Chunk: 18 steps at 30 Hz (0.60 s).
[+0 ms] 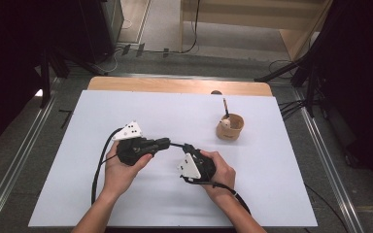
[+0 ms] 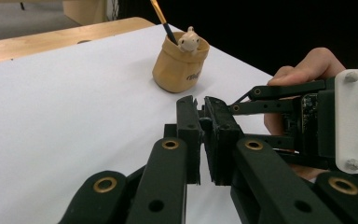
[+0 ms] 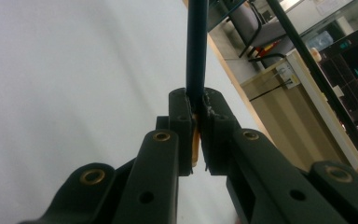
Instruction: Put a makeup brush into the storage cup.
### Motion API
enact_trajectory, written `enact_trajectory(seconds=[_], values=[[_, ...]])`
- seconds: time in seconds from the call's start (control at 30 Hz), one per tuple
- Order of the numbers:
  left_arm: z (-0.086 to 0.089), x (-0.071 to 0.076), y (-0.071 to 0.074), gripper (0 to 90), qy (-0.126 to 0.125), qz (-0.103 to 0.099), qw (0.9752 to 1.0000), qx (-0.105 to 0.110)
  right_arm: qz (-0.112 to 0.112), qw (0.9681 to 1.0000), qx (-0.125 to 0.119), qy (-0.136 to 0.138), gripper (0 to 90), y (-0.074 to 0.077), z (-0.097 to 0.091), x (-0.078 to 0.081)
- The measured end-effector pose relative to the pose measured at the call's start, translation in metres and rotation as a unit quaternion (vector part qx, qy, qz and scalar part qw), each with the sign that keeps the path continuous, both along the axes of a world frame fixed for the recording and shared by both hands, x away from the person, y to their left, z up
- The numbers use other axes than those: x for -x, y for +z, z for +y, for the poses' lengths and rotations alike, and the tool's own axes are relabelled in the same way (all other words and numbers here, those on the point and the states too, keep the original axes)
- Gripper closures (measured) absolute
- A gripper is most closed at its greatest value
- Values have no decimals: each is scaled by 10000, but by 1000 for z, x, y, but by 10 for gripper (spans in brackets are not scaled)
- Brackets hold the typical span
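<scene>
High view: both hands over the middle of the white surface (image 1: pixel 126 204). Left claw (image 1: pixel 163 142) points right, right claw (image 1: pixel 188 147) points up-left toward it, tips nearly meeting. A thin dark rod (image 1: pixel 176 144) bridges the two tips. Tan cup (image 1: pixel 230 127) stands well apart to the upper right, a brush (image 1: pixel 225 107) sticking up out of it and a small pale figure on its rim.

Left claw view: left claw (image 2: pixel 203 105) has its jaws almost together, only a narrow slit between the pads; whether anything sits in that slit I cannot tell. Right claw's body with its white plate (image 2: pixel 354 121) is just beside it at right, fingers (image 2: pixel 307 70) wrapped over the top. Cup (image 2: pixel 181 61) is farther back on the surface, upright, with the brush (image 2: pixel 163 21) leaning left and the figure (image 2: pixel 189 41) at the rim.

Right claw view: right claw (image 3: pixel 199 100) is clamped on the rod (image 3: pixel 196 46), which runs straight up out of the jaws. A yellow-orange part (image 3: pixel 195 144) of it shows between the pads lower down. White surface at left, wooden furniture and a screen off at right.
</scene>
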State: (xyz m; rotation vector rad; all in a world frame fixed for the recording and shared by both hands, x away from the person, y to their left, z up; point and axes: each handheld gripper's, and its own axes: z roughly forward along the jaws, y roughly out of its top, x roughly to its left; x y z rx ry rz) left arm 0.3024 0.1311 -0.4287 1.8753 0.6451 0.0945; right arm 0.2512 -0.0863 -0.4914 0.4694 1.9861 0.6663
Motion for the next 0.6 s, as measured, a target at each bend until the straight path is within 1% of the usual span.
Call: enact_trajectory(seconds=[0.03,0.07,0.1,0.13,0.17,0.2,0.23,0.27,0.33,0.37,0.4,0.47,0.5,0.53,0.57,0.6], values=[[0,1,1,860,16,-32,10000,33,-12,10000,-41,-16,846,0,0,0],[0,1,1,860,18,-62,10000,17,-43,9999,-121,-18,821,0,0,0],[1,2,2,860,60,-127,9999,27,-10,9998,-217,-26,769,0,0,0],[1,2,2,861,95,-158,9998,52,22,9992,-398,16,666,2,-1,0],[2,2,2,861,130,-176,9997,83,62,9981,-606,49,597,4,-2,1],[3,2,2,861,157,-215,9996,104,85,9976,-692,32,551,5,-3,1],[4,2,2,861,204,-259,9993,155,131,9963,-854,24,510,7,-4,2],[5,2,2,861,211,-282,9992,177,237,9935,-1115,49,464,9,-6,2],[6,2,3,861,290,-352,9987,226,284,9901,-1373,-1,420,12,-8,2],[7,3,3,861,322,-369,9984,275,319,9873,-1554,-15,402,13,-10,3],[8,2,3,861,334,-391,9983,289,413,9824,-1821,8,361,15,-12,3],[9,3,3,861,381,-430,9978,318,567,9739,-2197,-13,297,18,-14,3],[9,3,2,861,386,-434,9977,351,637,9687,-2401,9,263,19,-16,3],[10,3,2,861,398,-460,9976,342,697,9636,-2581,-39,205,20,-17,3],[10,3,2,861,428,-496,9972,352,765,9579,-2765,-99,170,21,-19,3],[10,3,2,861,431,-502,9971,363,882,9493,-3017,-90,135,22,-21,1]])
